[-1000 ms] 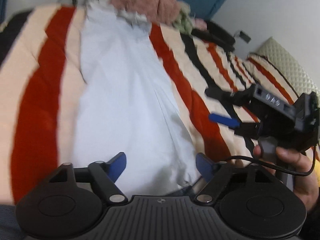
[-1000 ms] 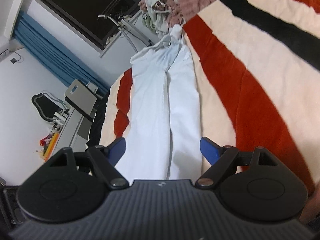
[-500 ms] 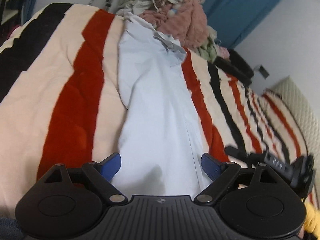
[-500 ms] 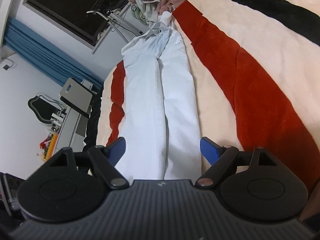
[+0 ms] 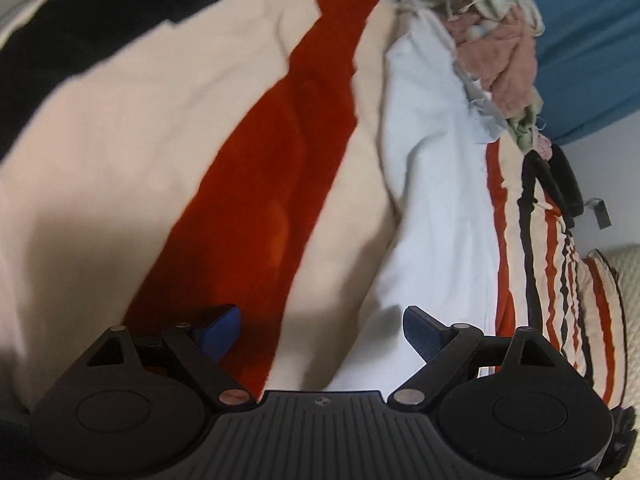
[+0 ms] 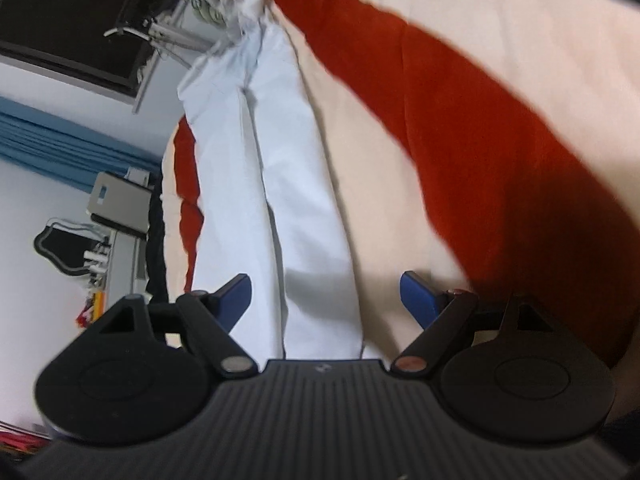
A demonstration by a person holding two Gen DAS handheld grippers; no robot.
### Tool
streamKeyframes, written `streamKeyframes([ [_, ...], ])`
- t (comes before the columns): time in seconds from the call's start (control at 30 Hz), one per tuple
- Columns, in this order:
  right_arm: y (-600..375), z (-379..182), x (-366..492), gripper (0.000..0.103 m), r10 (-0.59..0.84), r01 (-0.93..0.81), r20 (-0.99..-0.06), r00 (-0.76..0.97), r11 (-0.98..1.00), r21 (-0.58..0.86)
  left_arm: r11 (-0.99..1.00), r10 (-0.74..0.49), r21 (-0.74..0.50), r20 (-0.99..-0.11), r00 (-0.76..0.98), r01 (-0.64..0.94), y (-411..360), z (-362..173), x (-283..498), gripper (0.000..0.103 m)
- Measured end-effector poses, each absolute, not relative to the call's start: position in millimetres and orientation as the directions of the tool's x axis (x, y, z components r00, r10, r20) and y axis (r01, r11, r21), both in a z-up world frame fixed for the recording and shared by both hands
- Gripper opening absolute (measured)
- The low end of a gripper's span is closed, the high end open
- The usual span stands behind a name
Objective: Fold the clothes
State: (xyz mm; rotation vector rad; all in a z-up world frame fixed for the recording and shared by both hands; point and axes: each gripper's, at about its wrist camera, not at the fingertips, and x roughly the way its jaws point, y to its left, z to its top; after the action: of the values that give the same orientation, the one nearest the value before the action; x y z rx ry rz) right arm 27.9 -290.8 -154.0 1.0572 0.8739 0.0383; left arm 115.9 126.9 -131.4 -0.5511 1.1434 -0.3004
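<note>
Pale white-blue trousers (image 5: 436,208) lie flat and lengthwise on a striped blanket (image 5: 160,128). In the right wrist view the trousers (image 6: 280,184) show both legs side by side, their near end under the gripper. My left gripper (image 5: 320,328) is open and empty, low over the blanket at the trousers' left edge. My right gripper (image 6: 324,300) is open and empty, straddling the near end of the right leg.
A heap of mixed clothes (image 5: 492,52) lies at the far end of the trousers. The blanket (image 6: 480,128) has cream, red and black stripes. A desk with clutter (image 6: 116,216), a blue curtain and a dark window (image 6: 72,20) stand beyond the bed.
Both grippers have dropped closer to the bed. The left one has swung left, so the trousers now sit toward its right finger. The right gripper has left the left wrist view.
</note>
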Motion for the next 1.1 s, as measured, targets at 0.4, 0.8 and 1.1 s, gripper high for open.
streamKeyframes([
  [0.4,-246.8,-152.4,10.0,0.069,0.509,0.282,-0.634,0.581,0.605,0.744,0.814,-0.573,-0.578,-0.785,0.235,0.055,97.0,-142.7,94.1,0.026],
  [0.8,-252.8,-112.7,-24.7,0.013,0.471,0.241,-0.537,0.699,0.552,0.798,0.662,-0.696,-0.749,-0.601,0.392,0.025,125.9,-96.0,62.3,0.006],
  [1.1,-270.4,8.5,-55.7,0.006,0.373,0.073,-0.391,0.842,0.638,0.766,0.641,-0.689,-0.762,-0.519,0.506,0.091,131.0,7.0,24.7,0.005],
])
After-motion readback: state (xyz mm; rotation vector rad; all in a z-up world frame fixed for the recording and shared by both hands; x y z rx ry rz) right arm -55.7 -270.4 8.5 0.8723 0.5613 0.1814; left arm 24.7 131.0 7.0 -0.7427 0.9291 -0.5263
